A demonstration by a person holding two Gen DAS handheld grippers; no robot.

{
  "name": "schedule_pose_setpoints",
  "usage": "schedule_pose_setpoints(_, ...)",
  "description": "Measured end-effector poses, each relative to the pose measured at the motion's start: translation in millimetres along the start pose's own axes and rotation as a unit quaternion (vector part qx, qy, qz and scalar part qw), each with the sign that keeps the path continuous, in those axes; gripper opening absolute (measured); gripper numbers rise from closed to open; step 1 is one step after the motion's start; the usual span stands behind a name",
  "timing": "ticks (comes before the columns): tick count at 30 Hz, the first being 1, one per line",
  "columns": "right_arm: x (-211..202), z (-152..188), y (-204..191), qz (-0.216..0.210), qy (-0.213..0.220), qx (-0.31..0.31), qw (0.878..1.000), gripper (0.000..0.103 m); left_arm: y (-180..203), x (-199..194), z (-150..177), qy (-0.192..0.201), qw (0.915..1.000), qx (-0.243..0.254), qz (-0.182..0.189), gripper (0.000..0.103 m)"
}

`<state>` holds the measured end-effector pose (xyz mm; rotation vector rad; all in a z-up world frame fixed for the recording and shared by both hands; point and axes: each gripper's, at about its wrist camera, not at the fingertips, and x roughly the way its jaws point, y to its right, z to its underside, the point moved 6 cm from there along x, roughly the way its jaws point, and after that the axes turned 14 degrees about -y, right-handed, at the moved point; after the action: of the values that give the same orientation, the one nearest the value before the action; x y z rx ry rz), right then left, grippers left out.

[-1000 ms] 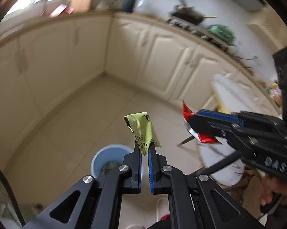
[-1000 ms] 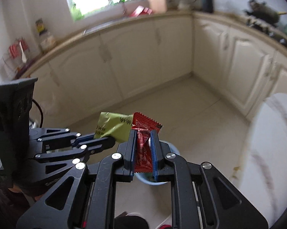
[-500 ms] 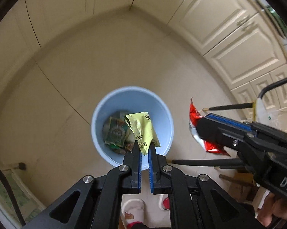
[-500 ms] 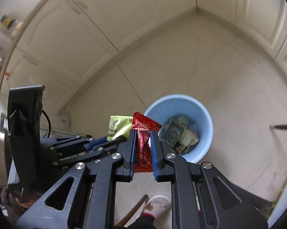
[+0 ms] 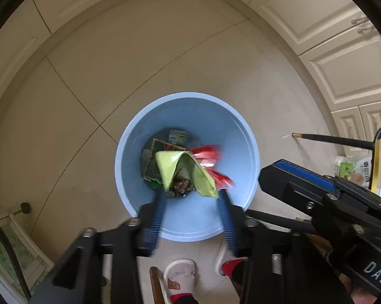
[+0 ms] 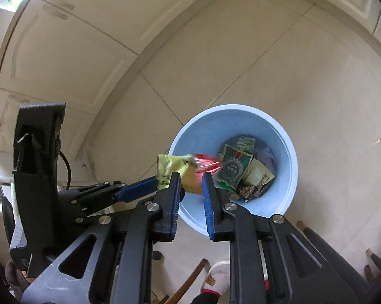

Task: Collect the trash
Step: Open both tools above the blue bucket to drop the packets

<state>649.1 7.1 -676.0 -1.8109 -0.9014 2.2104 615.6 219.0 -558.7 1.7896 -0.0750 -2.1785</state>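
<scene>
both our jaws have just been opening: the left hand-held gripper (image 5: 191,197) stands spread, the yellow-green wrapper (image 5: 185,171) loose between its tips; the right hand-held gripper (image 6: 190,177) is parted, its red wrapper (image 6: 206,166) slipping free. both are over the blue bin (image 5: 241,126) just ahead: light, crinkly, slick film, best pinched by an edge. the printing is blurred; "das" marks the right gripper's body.

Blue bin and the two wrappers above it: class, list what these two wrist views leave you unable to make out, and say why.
- Red wrapper: motion-blurred in both views; print unreadable.
- Green wrapper: whether a pad of the left gripper touches it is lost to blur.
- Blue bin: near rim hidden by gripper fingers; lower trash buried under packets.
- Right gripper: contact with either wrapper unclear, blurred.
</scene>
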Motion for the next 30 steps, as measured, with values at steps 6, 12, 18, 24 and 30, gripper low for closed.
schedule_pose_setpoints(6,-11,8,-8,-0.004,0.015,0.002,1.0,0.031,5,0,30,-0.001,0.9997,-0.016,0.016,0.054)
schedule_pose_setpoints(12,-35,25,-23,0.026,0.033,-0.01,0.999,0.042,7,-24,62,0.003,0.9993,-0.021,0.032,0.057)
schedule_pose_setpoints(18,-75,47,-51,0.062,0.058,-0.023,0.996,0.066,-2,-73,103,0.05,0.9982,-0.031,0.01,0.058)
schedule_pose_setpoints(24,-116,80,-85,0.131,0.089,-0.03,0.987,0.097,-7,-119,144,0.108,0.9924,-0.048,-0.034,0.062)
schedule_pose_setpoints(30,-165,122,-124,0.162,0.131,-0.051,0.977,0.103,7,-169,188,0.183,0.98,-0.052,-0.059,0.062)
